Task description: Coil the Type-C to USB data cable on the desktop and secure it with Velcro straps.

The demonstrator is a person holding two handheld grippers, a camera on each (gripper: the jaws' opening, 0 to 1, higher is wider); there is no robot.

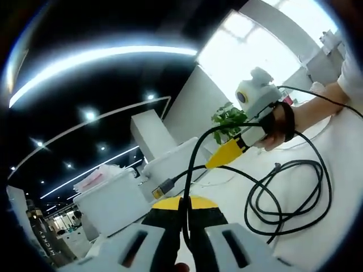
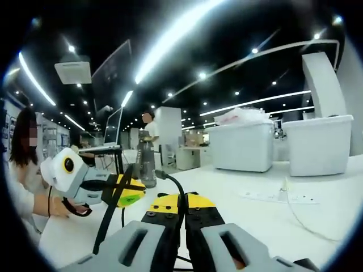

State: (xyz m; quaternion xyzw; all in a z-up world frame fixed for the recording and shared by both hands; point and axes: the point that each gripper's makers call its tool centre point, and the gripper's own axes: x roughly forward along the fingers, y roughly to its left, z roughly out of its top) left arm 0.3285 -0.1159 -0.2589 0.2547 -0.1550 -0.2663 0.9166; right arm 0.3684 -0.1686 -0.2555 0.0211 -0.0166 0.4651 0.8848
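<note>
Black and thin, the data cable (image 1: 295, 195) looks light, limp and springy, so I judge it will slide and uncoil unless pinched firmly along its run, not at a plug. In the left gripper view, the left gripper (image 1: 185, 224) has its jaws closed on a strand; the USB plug (image 1: 163, 187) hangs just beyond, and loose loops lie on the white desk (image 1: 346, 170). The right gripper (image 1: 224, 157) pinches another strand.

In the right gripper view, the right gripper (image 2: 183, 218) is closed on the cable (image 2: 173, 184), while the left gripper (image 2: 126, 192) grips it nearby, above the desk (image 2: 238, 187).
</note>
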